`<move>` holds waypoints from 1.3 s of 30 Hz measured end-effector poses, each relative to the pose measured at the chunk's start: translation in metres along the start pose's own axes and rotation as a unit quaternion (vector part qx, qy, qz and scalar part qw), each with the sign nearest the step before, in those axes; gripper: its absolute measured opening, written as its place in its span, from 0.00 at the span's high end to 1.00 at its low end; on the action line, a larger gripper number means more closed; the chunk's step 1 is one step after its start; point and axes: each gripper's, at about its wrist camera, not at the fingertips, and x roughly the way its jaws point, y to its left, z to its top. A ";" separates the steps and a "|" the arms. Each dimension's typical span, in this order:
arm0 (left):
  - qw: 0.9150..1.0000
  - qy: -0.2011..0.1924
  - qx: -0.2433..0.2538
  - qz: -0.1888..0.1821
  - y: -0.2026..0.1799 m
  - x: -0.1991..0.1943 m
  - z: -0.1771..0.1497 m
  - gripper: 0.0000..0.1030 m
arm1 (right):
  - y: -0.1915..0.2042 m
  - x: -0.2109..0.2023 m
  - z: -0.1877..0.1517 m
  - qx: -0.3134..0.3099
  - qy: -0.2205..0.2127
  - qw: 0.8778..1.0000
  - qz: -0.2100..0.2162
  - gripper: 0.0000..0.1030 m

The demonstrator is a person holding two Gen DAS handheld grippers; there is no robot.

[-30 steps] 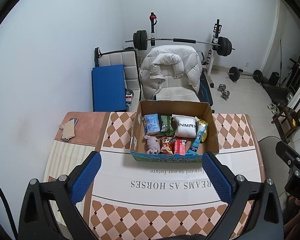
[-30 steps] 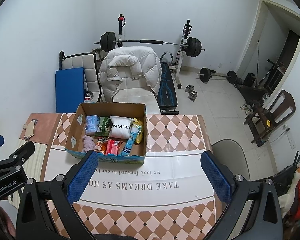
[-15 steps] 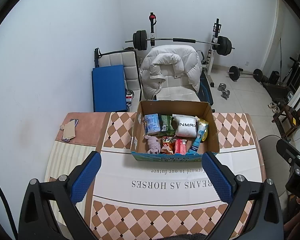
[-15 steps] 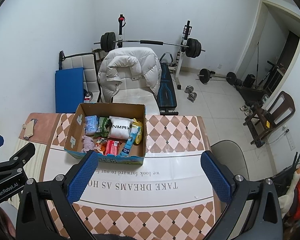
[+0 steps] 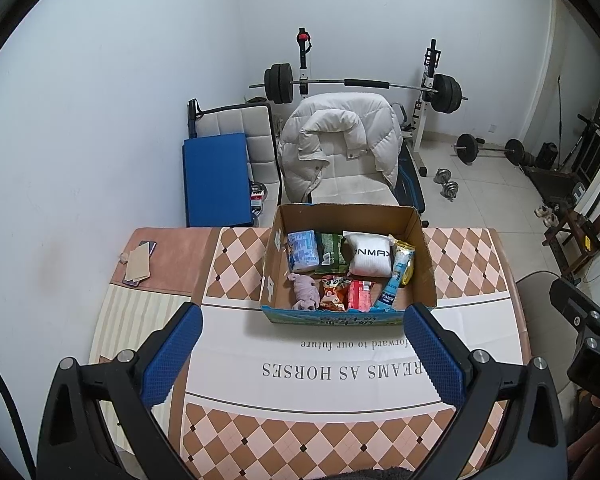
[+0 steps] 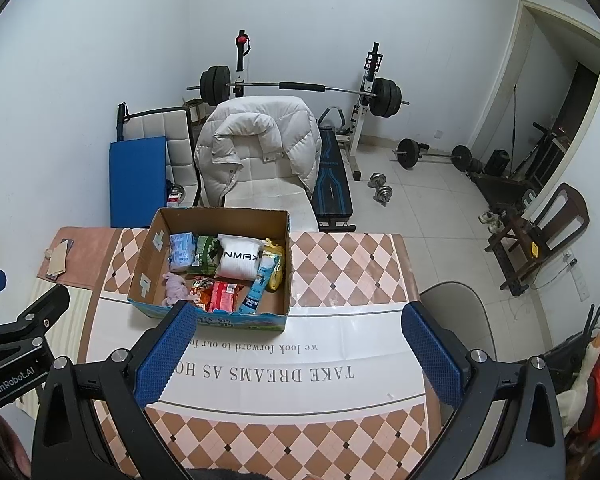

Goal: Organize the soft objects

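An open cardboard box (image 5: 424,256) stands on the table (image 5: 340,368), and it also shows in the right wrist view (image 6: 148,268). It holds soft packets: a white pillow-like pack (image 5: 370,258), a blue-white pack (image 5: 302,250), a green packet (image 5: 331,252), a pink plush (image 5: 304,290), an orange snack bag (image 5: 333,293), a red packet (image 5: 360,295) and a blue tube (image 5: 392,284). My left gripper (image 5: 300,356) is open and empty, held above the table in front of the box. My right gripper (image 6: 296,354) is open and empty, in front of the box and to its right.
A phone and card (image 5: 138,262) lie at the table's far left corner. A chair with a white down jacket (image 5: 340,148) stands behind the table. A barbell rack (image 5: 360,84), dumbbells (image 5: 446,188) and a grey chair (image 6: 460,312) stand around.
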 end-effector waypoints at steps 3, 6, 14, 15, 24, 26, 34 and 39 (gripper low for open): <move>1.000 -0.001 0.001 -0.001 -0.001 -0.001 0.001 0.00 | 0.000 0.000 0.000 0.000 0.000 1.000 0.000 0.00; 1.000 -0.002 0.003 0.000 0.000 -0.002 0.002 0.00 | 0.000 0.001 0.000 -0.001 0.000 1.000 0.000 0.00; 1.000 -0.002 0.001 -0.001 -0.001 -0.003 0.002 0.00 | 0.001 0.000 0.000 -0.001 0.000 1.000 0.000 0.00; 1.000 -0.002 0.001 -0.001 -0.001 -0.003 0.002 0.00 | 0.001 0.000 0.000 0.000 0.000 1.000 0.000 0.00; 1.000 -0.003 0.000 -0.003 -0.001 -0.005 0.006 0.00 | 0.000 0.000 0.000 -0.001 0.000 1.000 0.001 0.00; 1.000 -0.003 0.001 -0.003 -0.001 -0.006 0.007 0.00 | 0.000 -0.001 0.001 -0.001 0.001 1.000 0.002 0.00; 1.000 -0.003 -0.001 -0.003 -0.001 -0.006 0.007 0.00 | 0.001 -0.002 0.003 -0.002 0.001 1.000 0.003 0.00; 1.000 -0.005 0.002 -0.003 -0.004 -0.010 0.008 0.00 | 0.001 -0.002 0.002 -0.002 0.002 1.000 0.003 0.00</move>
